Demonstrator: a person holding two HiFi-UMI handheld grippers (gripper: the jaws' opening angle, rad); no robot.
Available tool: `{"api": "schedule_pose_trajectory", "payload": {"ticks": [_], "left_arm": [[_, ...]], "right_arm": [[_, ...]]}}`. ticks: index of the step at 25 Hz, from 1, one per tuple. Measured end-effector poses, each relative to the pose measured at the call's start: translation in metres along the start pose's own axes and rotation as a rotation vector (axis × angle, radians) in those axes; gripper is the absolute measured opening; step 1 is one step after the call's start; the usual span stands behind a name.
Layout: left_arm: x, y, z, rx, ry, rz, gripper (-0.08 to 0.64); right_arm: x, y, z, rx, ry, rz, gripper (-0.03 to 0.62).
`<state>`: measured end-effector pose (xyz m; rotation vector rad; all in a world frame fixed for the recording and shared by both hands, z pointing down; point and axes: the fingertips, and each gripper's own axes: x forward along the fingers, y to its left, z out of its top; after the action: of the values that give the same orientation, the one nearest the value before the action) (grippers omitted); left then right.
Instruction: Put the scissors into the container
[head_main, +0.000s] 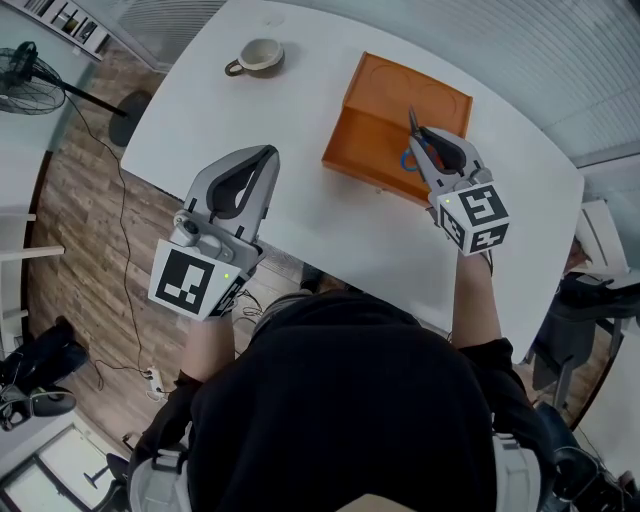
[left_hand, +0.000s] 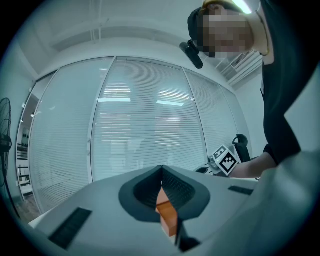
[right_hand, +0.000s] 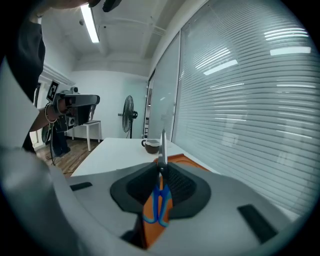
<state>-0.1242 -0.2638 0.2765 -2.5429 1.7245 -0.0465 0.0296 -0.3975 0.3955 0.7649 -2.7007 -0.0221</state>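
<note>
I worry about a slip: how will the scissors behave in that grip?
Probably stiff: the scissors stand straight between the jaws of the right gripper. Clamped around mid-length with the blue handles hanging below, they might swing. The thin metal blades could slide.

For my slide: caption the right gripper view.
Right gripper grips blue-handled scissors, blades forward, over the orange container.

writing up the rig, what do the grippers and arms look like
The left gripper and right gripper are both light grey tapered shells with black ribbed pads inside. Each carries a white cube with black square markers and a small green light. The person wears a black top with short sleeves.
</note>
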Motion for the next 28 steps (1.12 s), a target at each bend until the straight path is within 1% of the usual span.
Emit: {"api": "schedule_pose_trajectory", "payload": {"ticks": [3, 10, 28], "left_arm": [[-0.003, 0.002, -0.001, 0.001, 0.005, 0.003, 0.011], [-0.009, 0.008, -0.003, 0.007, 0.016, 0.014, 0.011], [-0.02, 0.013, 0.0, 0.007, 0.005, 0.037, 0.011]], "right_arm": [[0.006, 0.001, -0.008, -0.003, 0.023, 0.005, 0.069], [0.02, 0.007, -0.022, 0.024, 0.065, 0.038, 0.069], [0.042, 0.012, -0.049, -0.023, 0.196, 0.068, 0.069]]}}
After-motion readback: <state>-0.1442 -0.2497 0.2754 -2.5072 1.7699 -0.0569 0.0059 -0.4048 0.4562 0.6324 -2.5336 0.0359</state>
